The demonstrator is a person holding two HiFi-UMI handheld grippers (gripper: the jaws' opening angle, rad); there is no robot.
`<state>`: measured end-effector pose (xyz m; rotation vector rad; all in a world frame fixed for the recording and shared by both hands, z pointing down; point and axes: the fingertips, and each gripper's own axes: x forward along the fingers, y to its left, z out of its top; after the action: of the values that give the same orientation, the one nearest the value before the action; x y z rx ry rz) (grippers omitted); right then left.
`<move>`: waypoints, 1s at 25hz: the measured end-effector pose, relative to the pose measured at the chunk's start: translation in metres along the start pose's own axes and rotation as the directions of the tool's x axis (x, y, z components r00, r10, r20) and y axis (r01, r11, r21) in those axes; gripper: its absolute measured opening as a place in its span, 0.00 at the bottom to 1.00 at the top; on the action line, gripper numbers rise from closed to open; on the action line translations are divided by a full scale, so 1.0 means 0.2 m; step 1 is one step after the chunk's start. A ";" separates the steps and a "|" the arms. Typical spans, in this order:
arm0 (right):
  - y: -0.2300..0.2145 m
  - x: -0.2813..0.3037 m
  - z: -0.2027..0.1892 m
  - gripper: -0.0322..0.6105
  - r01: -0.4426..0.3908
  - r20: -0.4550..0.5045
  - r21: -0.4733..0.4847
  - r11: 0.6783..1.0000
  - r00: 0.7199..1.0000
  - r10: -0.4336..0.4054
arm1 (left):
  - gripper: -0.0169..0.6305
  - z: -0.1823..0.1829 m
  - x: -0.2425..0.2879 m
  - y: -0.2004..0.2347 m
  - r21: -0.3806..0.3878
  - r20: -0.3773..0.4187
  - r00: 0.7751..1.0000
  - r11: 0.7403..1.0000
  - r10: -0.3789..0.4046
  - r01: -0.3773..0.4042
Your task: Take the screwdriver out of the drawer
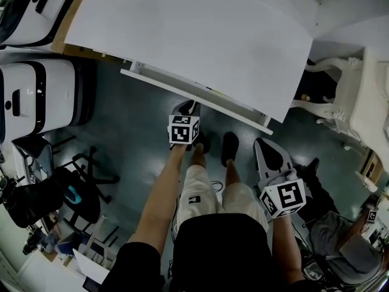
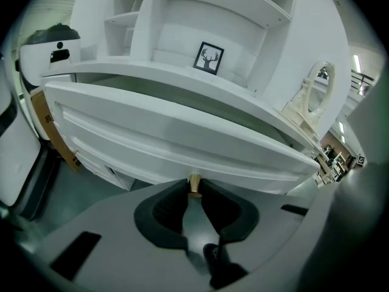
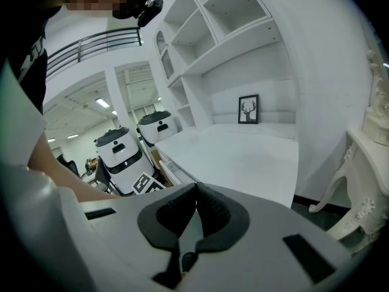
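A white drawer (image 1: 196, 95) stands pulled out a little from under the white desk top (image 1: 194, 35). Its front panel (image 2: 170, 142) fills the left gripper view, with a small brass knob (image 2: 194, 184) at its lower edge. My left gripper (image 2: 194, 187) is shut on that knob, and from the head camera this gripper (image 1: 186, 109) sits against the drawer front. My right gripper (image 1: 266, 151) hangs lower right, away from the drawer; in its own view the right gripper (image 3: 196, 191) is shut on nothing. No screwdriver shows; the drawer's inside is only a narrow slit.
The desk carries shelves with a framed deer picture (image 2: 209, 58). White robot housings (image 1: 36, 96) stand to the left, and an ornate white piece of furniture (image 1: 340, 96) to the right. A black office chair (image 1: 79, 187) is at lower left. The person's legs and shoes (image 1: 230, 146) are below the drawer.
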<state>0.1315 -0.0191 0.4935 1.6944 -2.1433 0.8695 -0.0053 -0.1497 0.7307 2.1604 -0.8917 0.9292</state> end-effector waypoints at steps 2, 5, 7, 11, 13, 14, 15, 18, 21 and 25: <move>0.01 0.01 0.00 0.08 -0.008 -0.001 -0.006 1.000 1.000 0.008 | 0.15 -0.03 -0.02 0.00 0.020 -0.007 1.000 1.000 0.012 -0.011; 0.03 0.01 0.00 0.08 -0.019 -0.008 -0.016 1.000 1.000 0.019 | 0.15 -0.07 -0.05 0.00 0.037 -0.016 1.000 0.999 0.025 -0.024; 0.05 0.01 -0.01 0.08 -0.030 -0.011 -0.024 0.999 1.000 0.029 | 0.15 -0.10 -0.07 0.00 0.038 -0.022 0.999 0.999 0.027 -0.026; 0.09 0.02 0.00 0.08 -0.049 -0.026 -0.040 0.998 0.999 0.048 | 0.15 -0.15 -0.12 0.02 0.024 -0.037 0.999 0.999 0.025 -0.025; 0.11 0.03 0.00 0.08 -0.060 -0.036 -0.048 0.997 0.998 0.058 | 0.15 -0.18 -0.13 0.02 0.006 -0.049 0.999 1.000 0.019 -0.019; 0.12 0.03 0.00 0.08 -0.065 -0.040 -0.051 0.997 0.997 0.063 | 0.15 -0.19 -0.14 0.02 -0.001 -0.054 0.998 1.000 0.017 -0.017; 0.13 0.04 0.00 0.08 -0.071 -0.044 -0.055 0.996 0.997 0.068 | 0.15 -0.21 -0.15 0.02 -0.004 -0.060 0.998 1.000 0.016 -0.016; 0.18 0.04 0.00 0.08 -0.089 -0.057 -0.071 0.994 0.995 0.085 | 0.15 -0.26 -0.19 0.03 -0.015 -0.074 0.997 1.000 0.015 -0.016; 0.22 0.04 0.00 0.08 -0.110 -0.069 -0.087 0.990 0.992 0.104 | 0.15 -0.32 -0.25 0.04 -0.032 -0.091 0.996 0.999 0.013 -0.016; 0.27 0.05 0.00 0.08 -0.141 -0.088 -0.109 0.984 0.987 0.132 | 0.15 -0.40 -0.31 0.05 -0.048 -0.111 0.994 0.999 0.016 -0.021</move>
<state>0.0768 -0.0200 0.4830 1.4470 -2.2302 0.8185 -0.0757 -0.0756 0.7306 2.0420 -0.8730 1.0152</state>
